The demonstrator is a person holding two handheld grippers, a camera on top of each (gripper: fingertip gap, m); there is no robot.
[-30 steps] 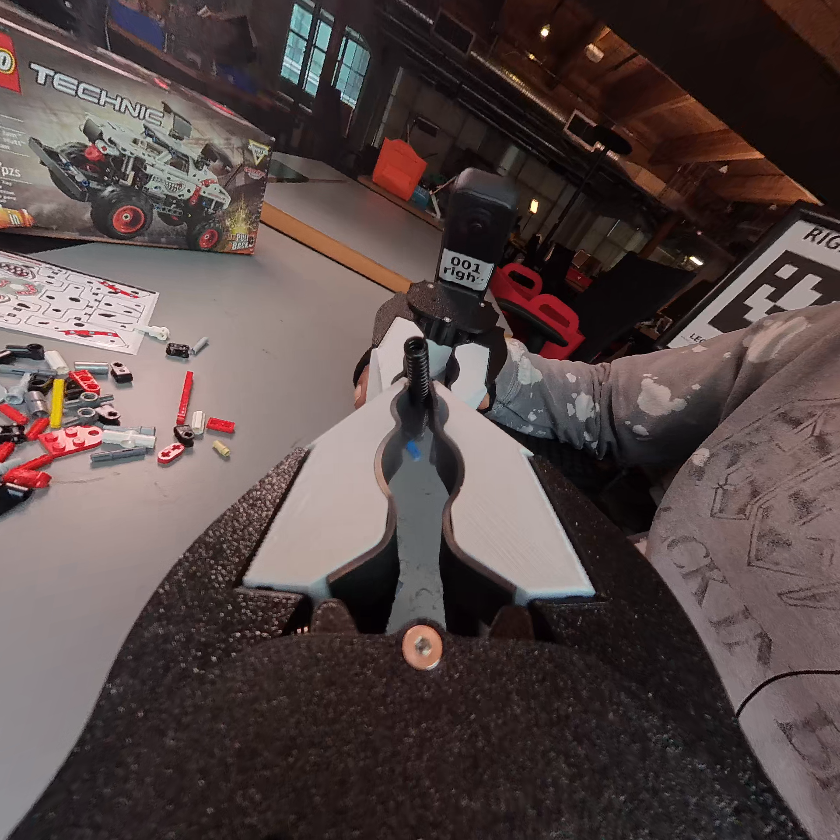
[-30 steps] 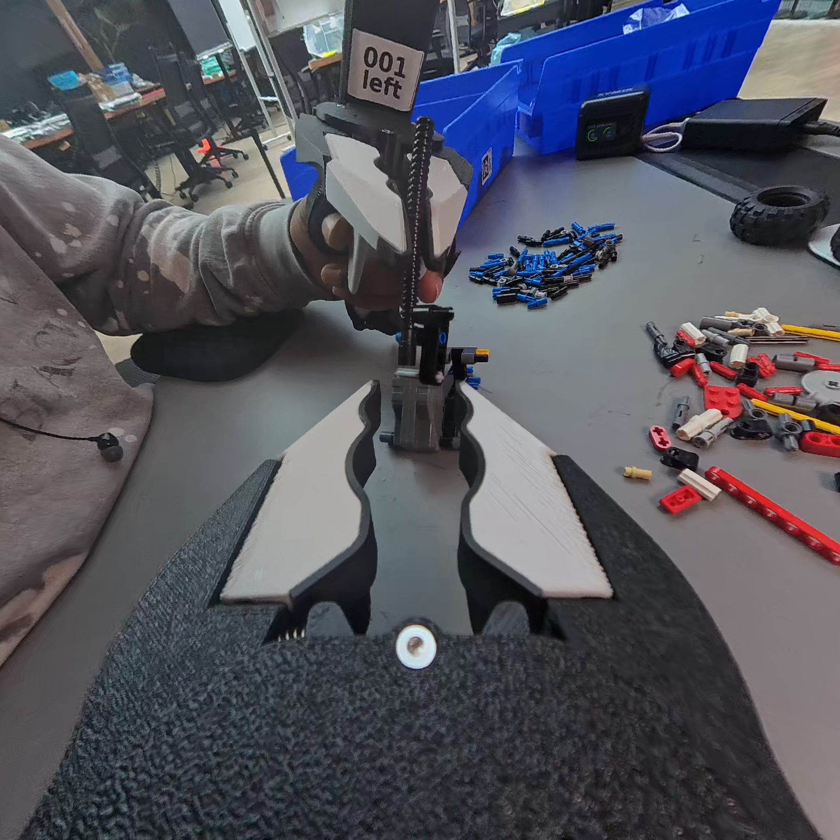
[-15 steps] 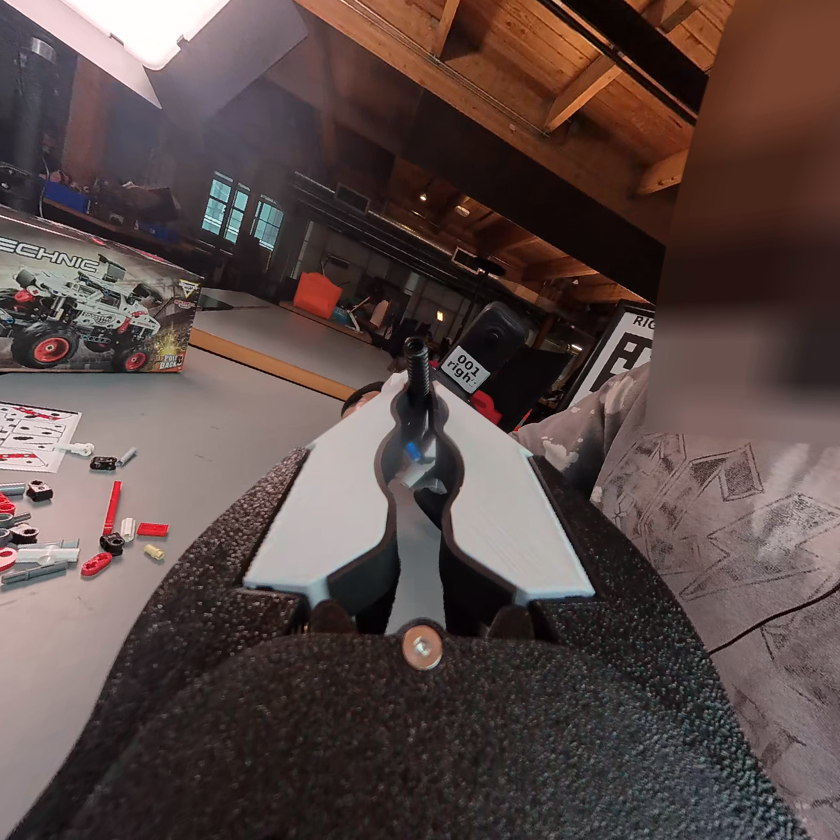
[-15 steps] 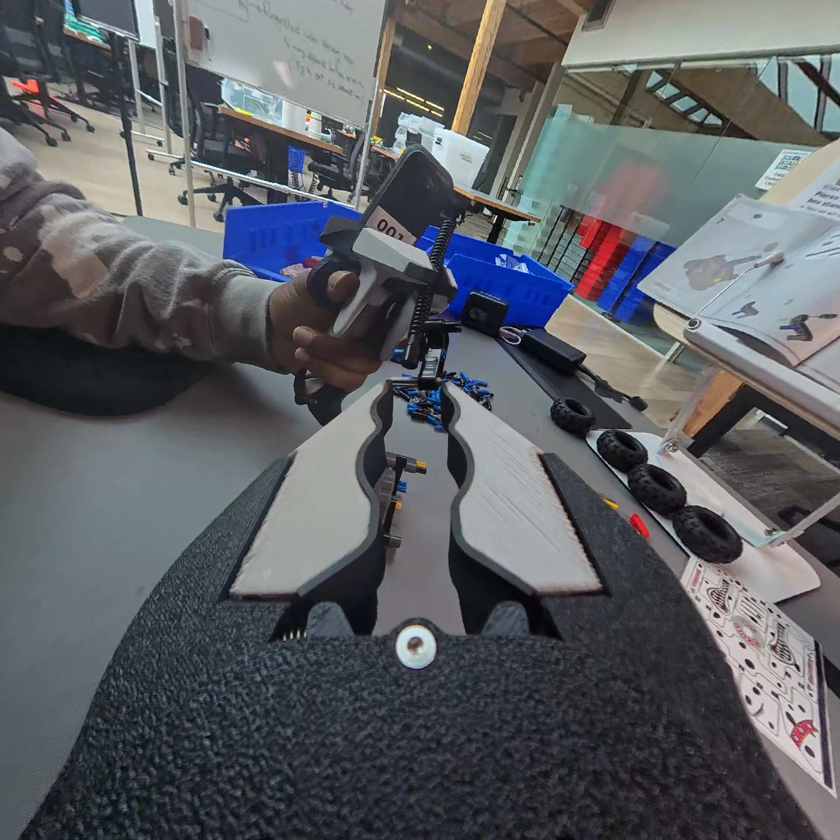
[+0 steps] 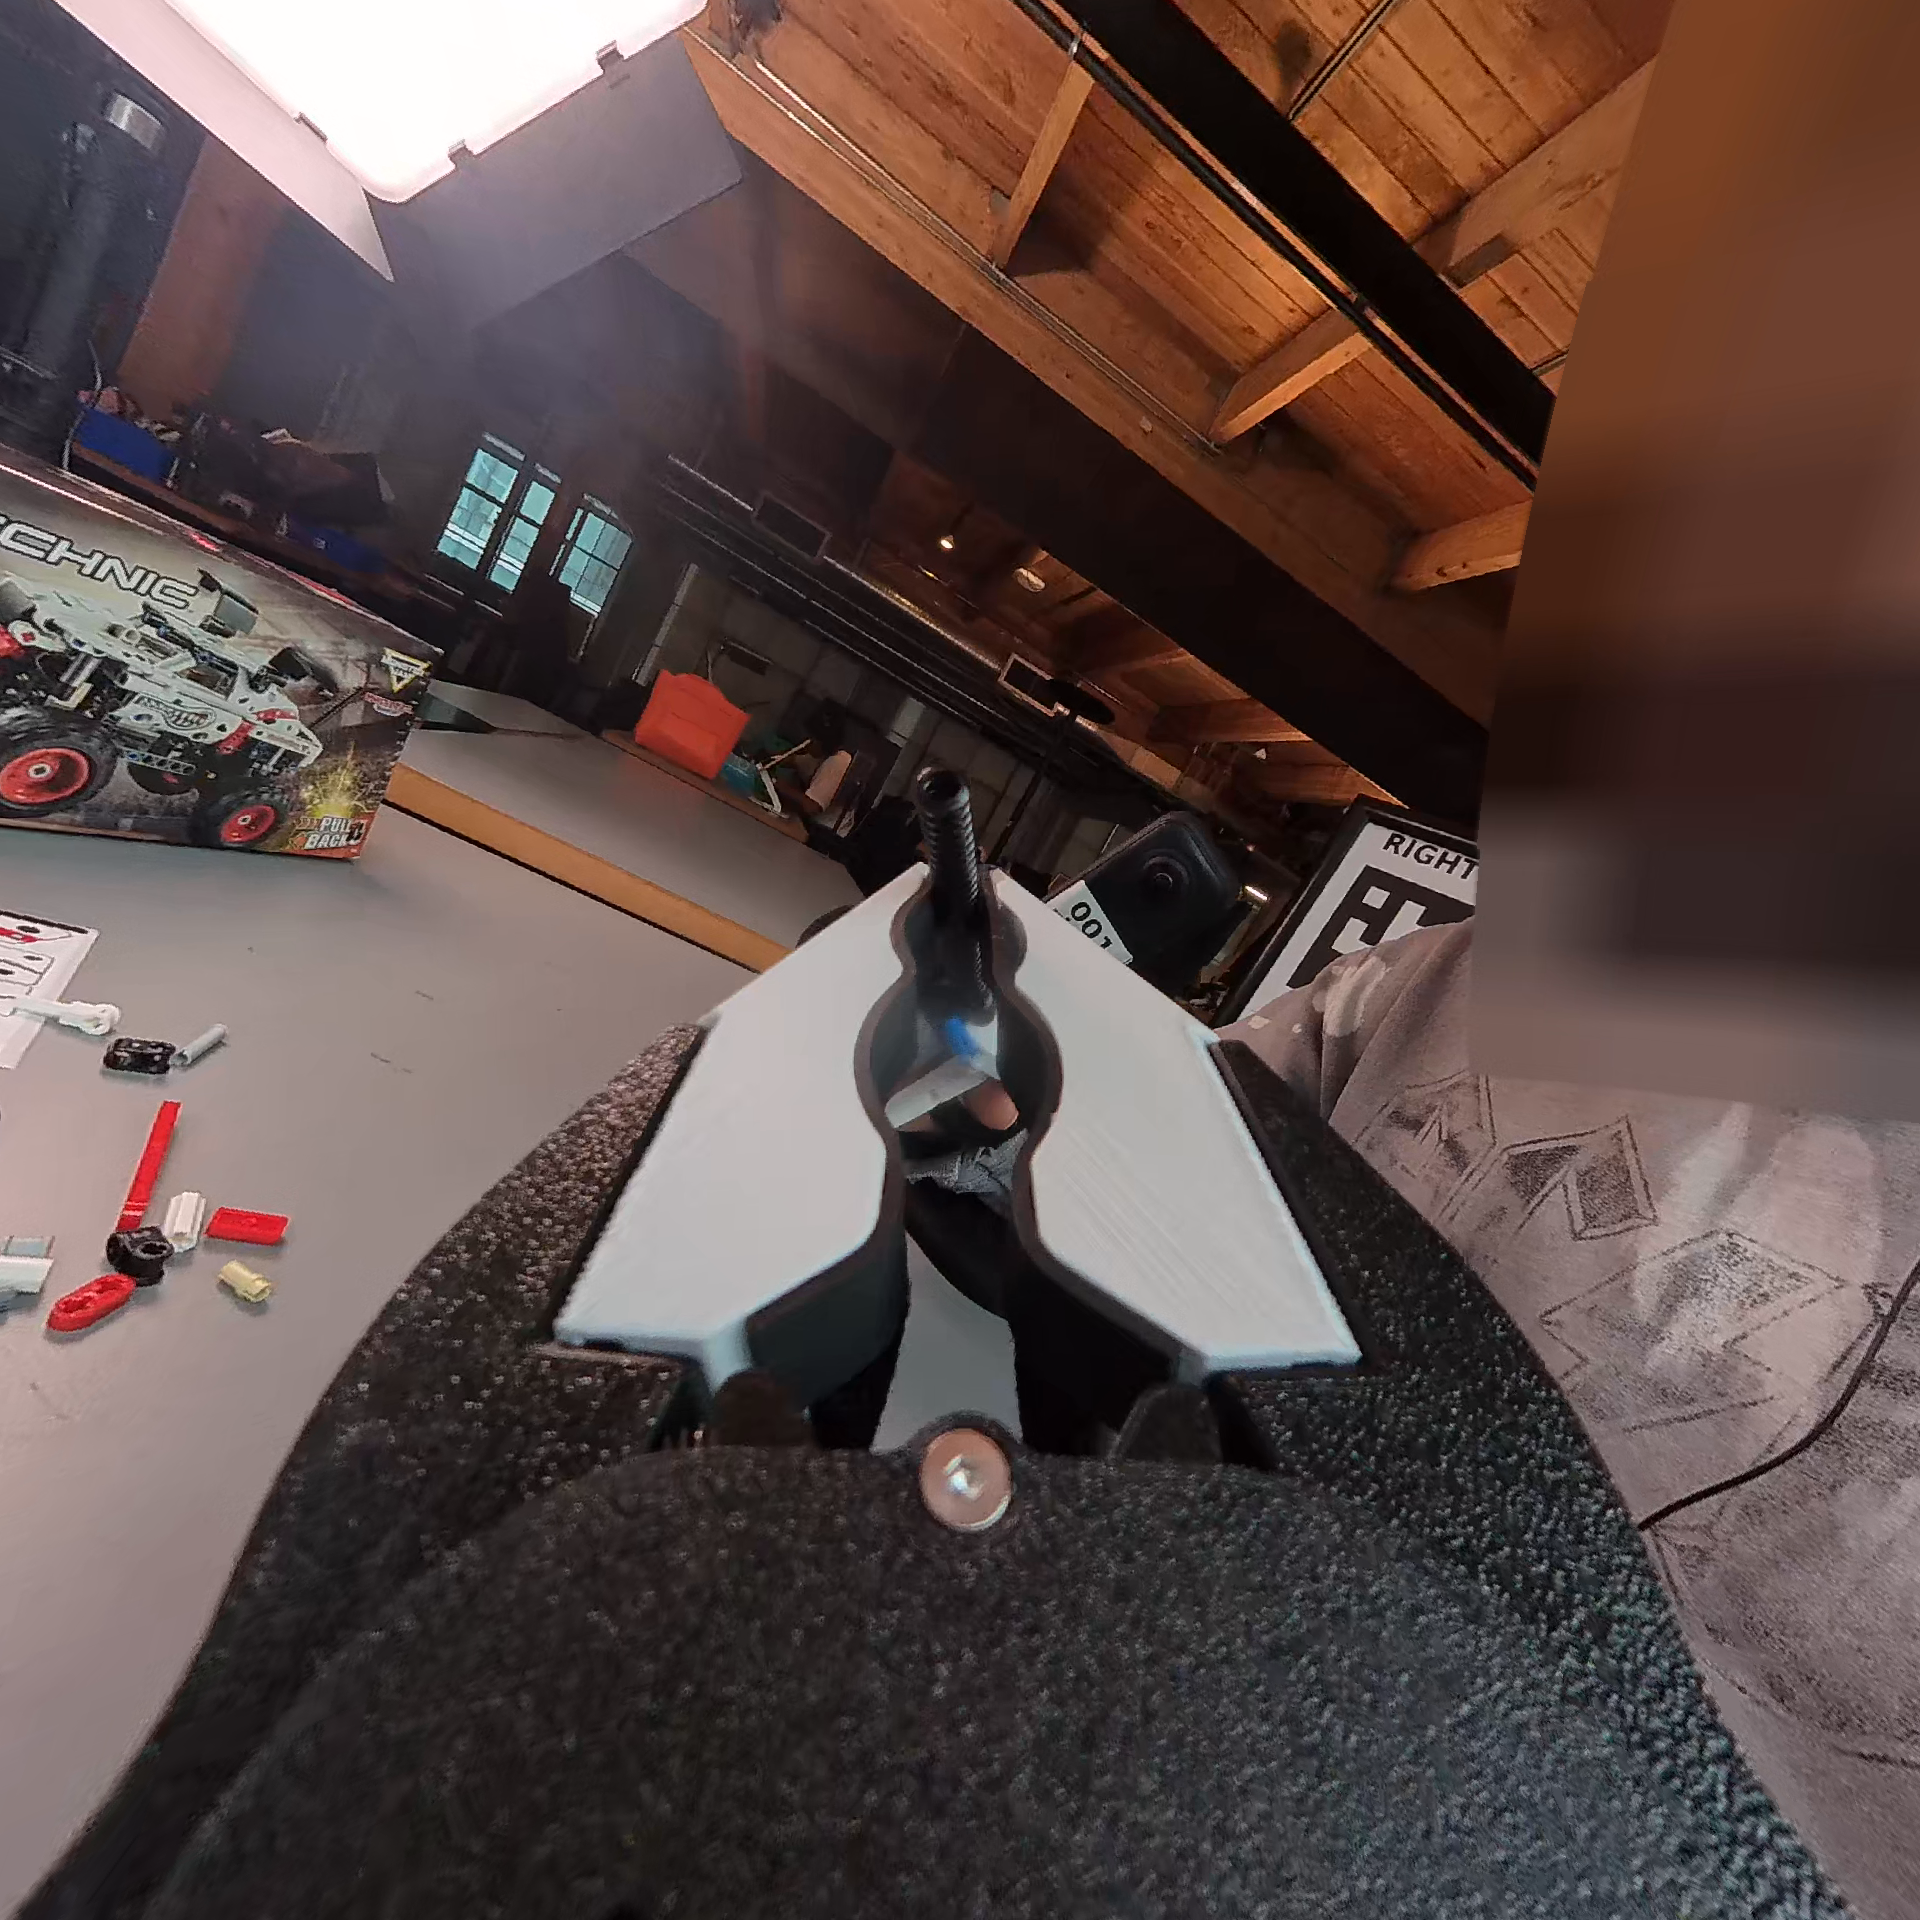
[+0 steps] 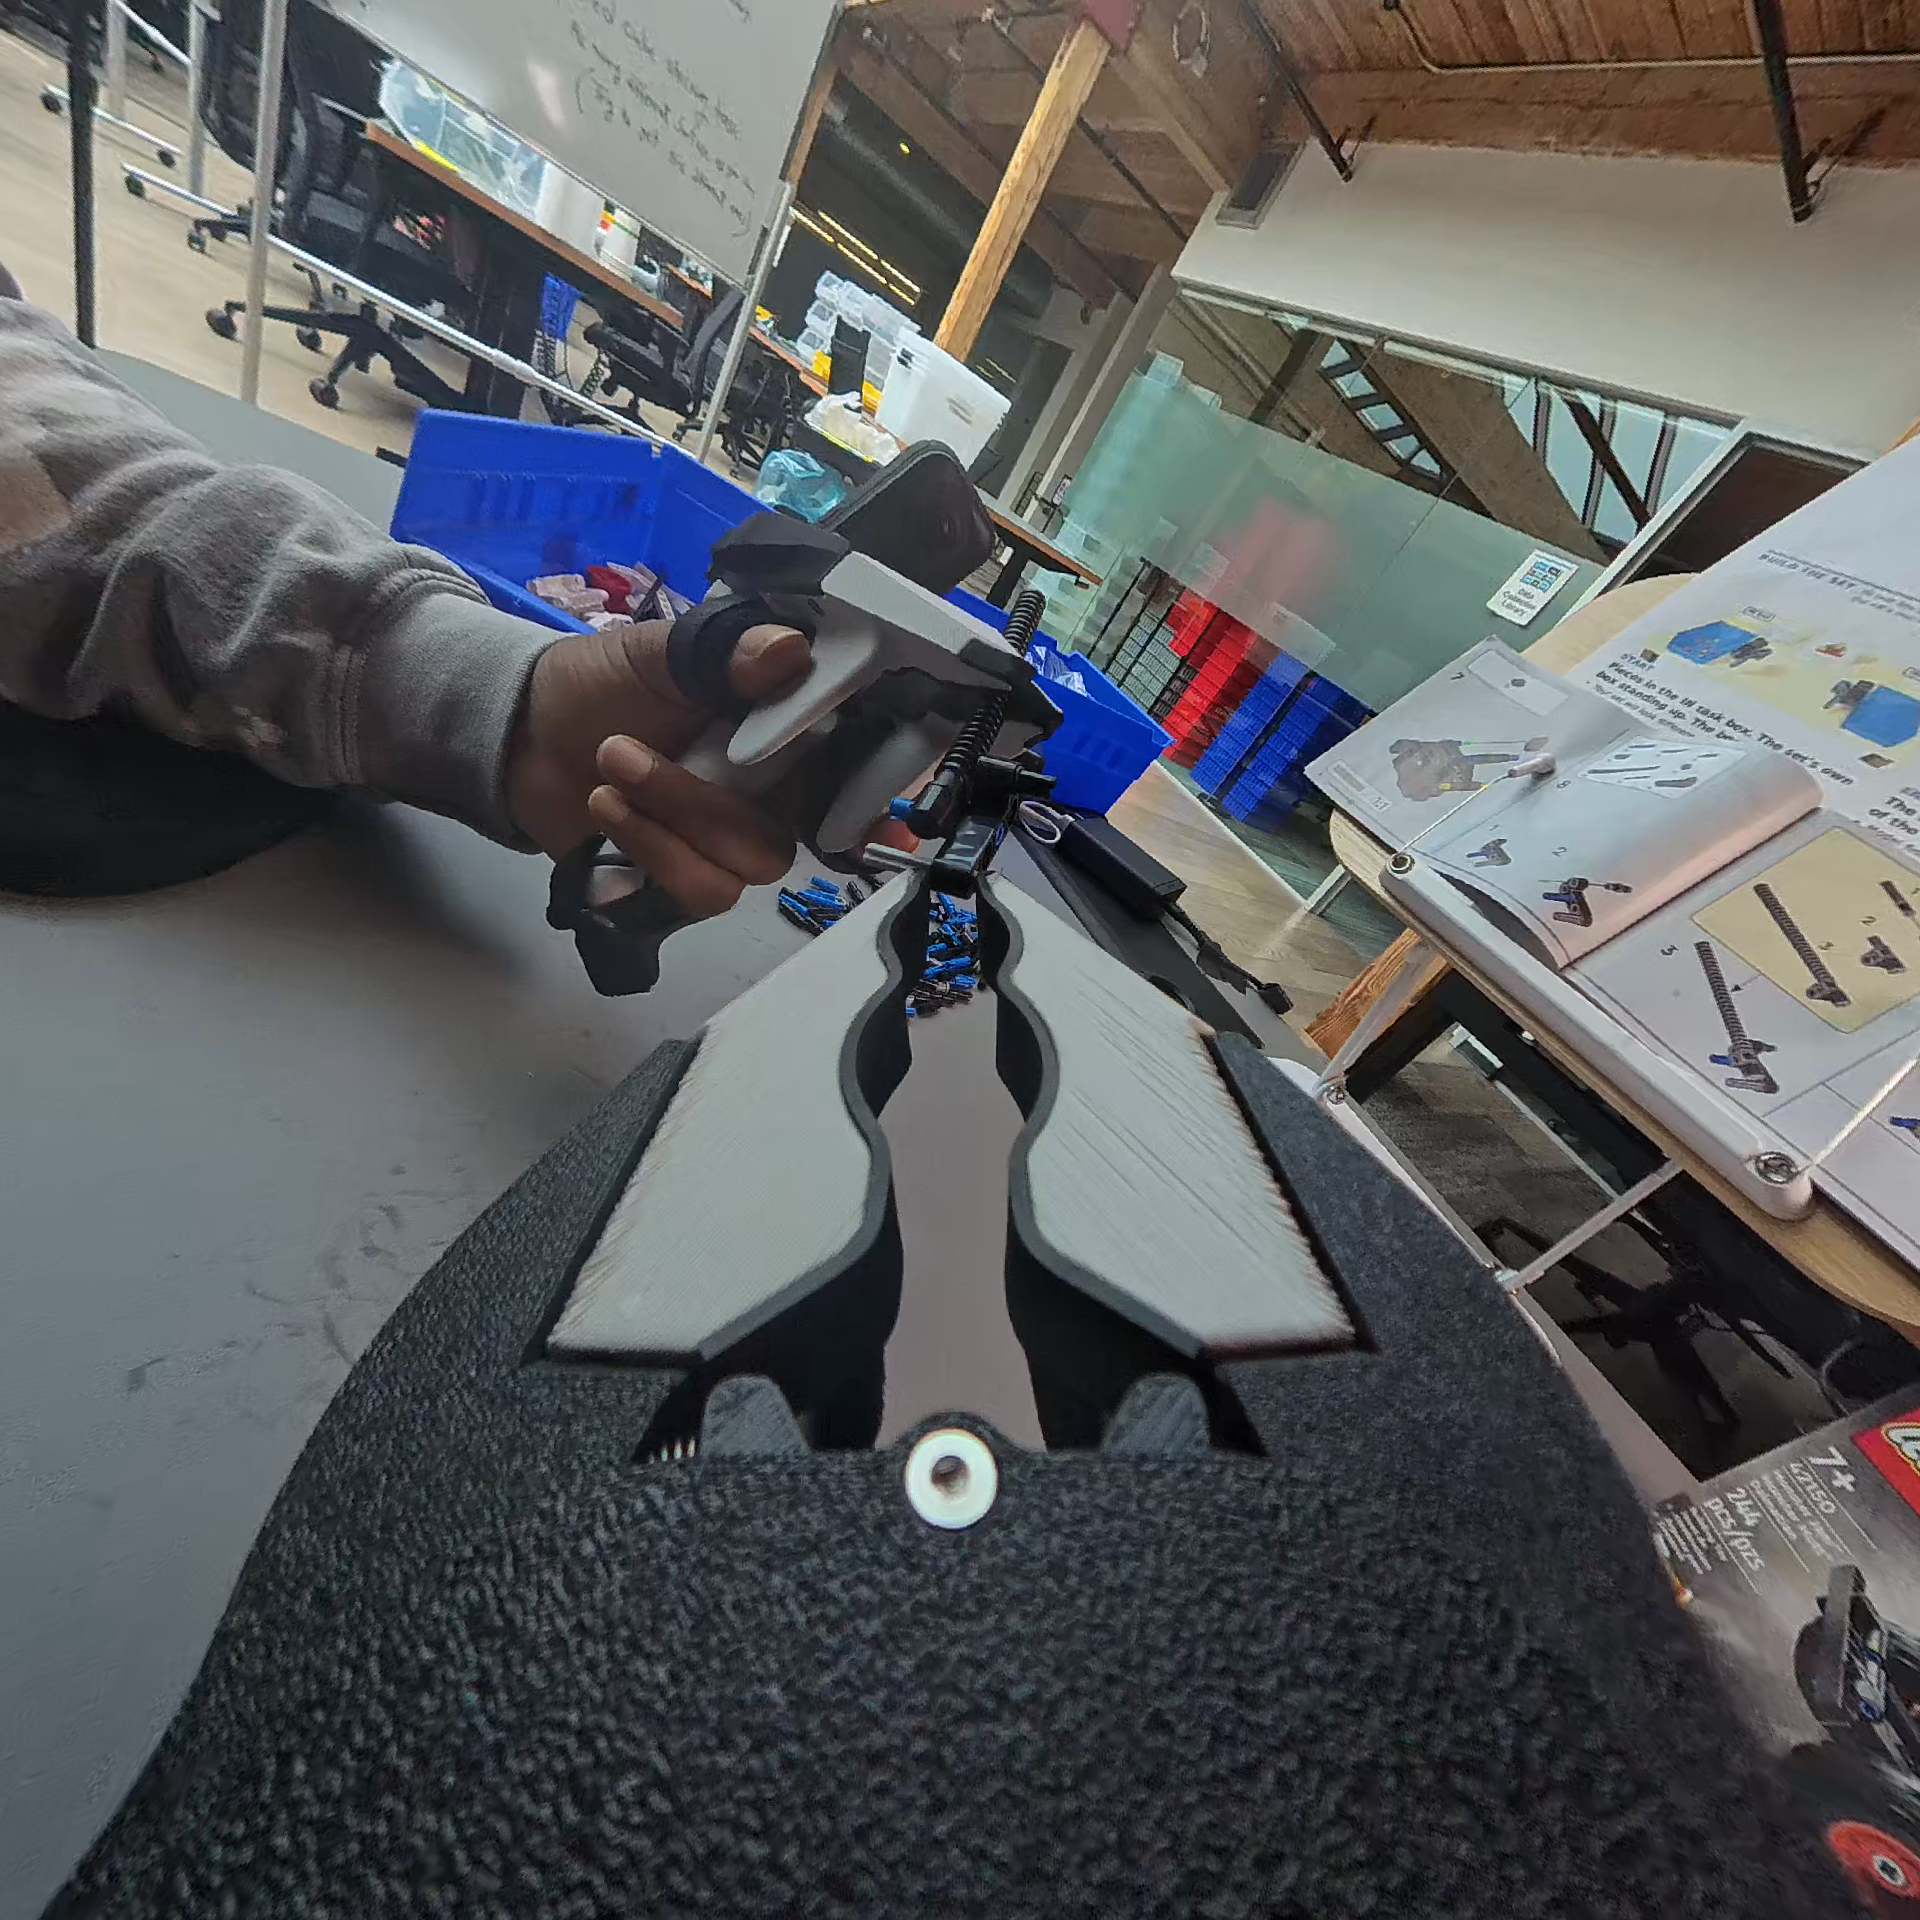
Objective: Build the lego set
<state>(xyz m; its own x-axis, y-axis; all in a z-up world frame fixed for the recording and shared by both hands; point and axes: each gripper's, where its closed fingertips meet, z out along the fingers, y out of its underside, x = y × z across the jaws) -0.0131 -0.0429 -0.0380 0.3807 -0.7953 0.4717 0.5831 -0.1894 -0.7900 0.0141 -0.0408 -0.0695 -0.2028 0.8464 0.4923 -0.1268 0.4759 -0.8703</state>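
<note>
My left gripper [image 5: 956, 894] is shut on a black ribbed shaft [image 5: 948, 842] that sticks up past its tips, with a blue pin [image 5: 956, 1034] just below. In the right wrist view the left gripper [image 6: 997, 717], held in a hand, grips the same shaft [image 6: 1003, 665]. A small black and blue assembly [image 6: 971, 800] hangs at the shaft's lower end. My right gripper [image 6: 951, 883] is closed on the bottom of that assembly. Both grippers are raised above the grey table [image 6: 260, 1091]. The right gripper's body [image 5: 1169, 904] shows behind my left fingers.
Loose red, grey and black parts [image 5: 156, 1236] lie left on the table near the set's box [image 5: 208, 717] and a sticker sheet [image 5: 31, 966]. A pile of blue pins [image 6: 831, 904], blue bins [image 6: 520, 509], a power adapter [image 6: 1122, 862] and an open instruction booklet [image 6: 1662, 852] lie beyond. Across from one pair of fingers to the other is roughly 5 centimetres.
Both grippers have risen off the table and tilted upward, carrying the shaft and assembly with them. The right jaws have narrowed onto the assembly's lower end.
</note>
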